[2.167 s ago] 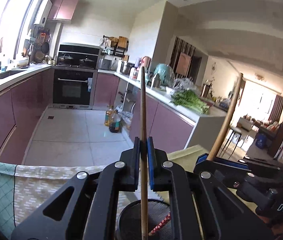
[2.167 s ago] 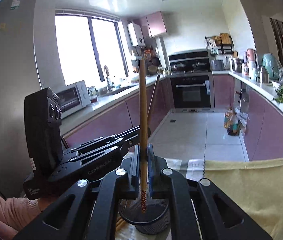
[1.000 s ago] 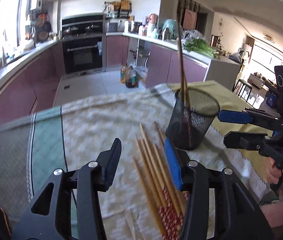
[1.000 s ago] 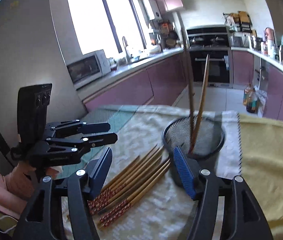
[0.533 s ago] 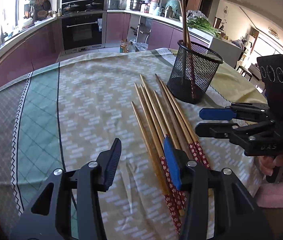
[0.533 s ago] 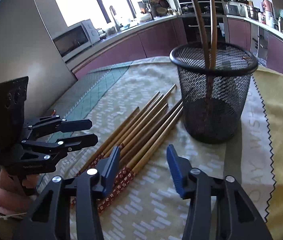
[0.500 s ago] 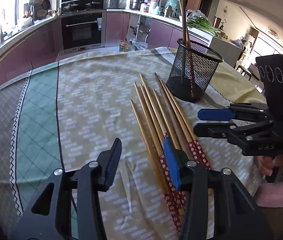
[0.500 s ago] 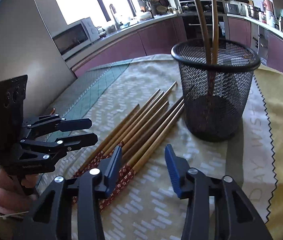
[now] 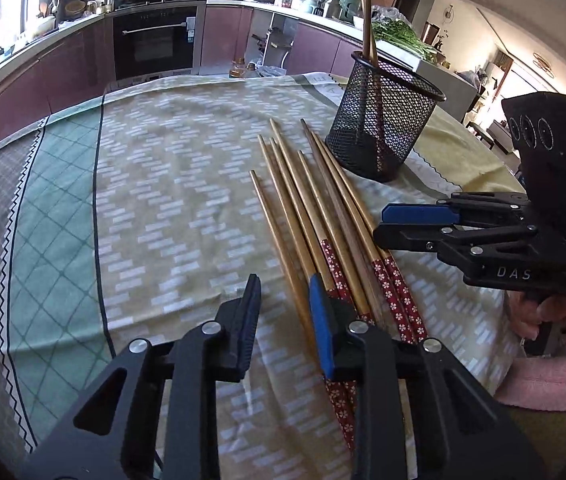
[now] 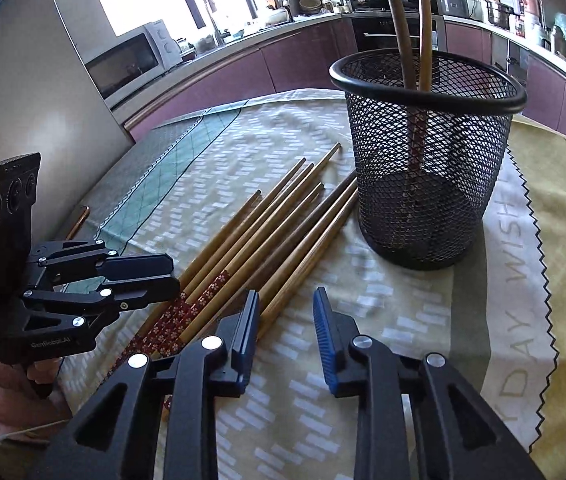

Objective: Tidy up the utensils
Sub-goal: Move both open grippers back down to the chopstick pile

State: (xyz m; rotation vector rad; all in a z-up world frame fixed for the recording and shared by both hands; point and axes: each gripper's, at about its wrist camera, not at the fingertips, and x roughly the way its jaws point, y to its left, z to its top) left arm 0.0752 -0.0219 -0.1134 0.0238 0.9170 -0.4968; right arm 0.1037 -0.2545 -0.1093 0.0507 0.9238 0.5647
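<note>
Several wooden chopsticks (image 9: 315,200) with red flowered ends lie side by side on the patterned tablecloth; they also show in the right wrist view (image 10: 259,232). A black mesh cup (image 9: 383,128) stands upright beyond them and holds two chopsticks (image 10: 415,32). My left gripper (image 9: 283,300) is open and empty, low over the leftmost chopstick's near end. My right gripper (image 10: 287,312) is open and empty, low over the cloth beside the rightmost chopsticks, in front of the cup (image 10: 427,152).
The table carries a green and beige cloth (image 9: 143,184) and a yellow cloth (image 10: 563,208) under the cup's far side. Purple kitchen cabinets and an oven (image 9: 155,44) stand behind. A microwave (image 10: 131,60) sits on the counter.
Both grippers let go of their chopsticks into the cup, opened, and came down toward the chopsticks lying on the cloth. In the last half second they moved slightly closer.
</note>
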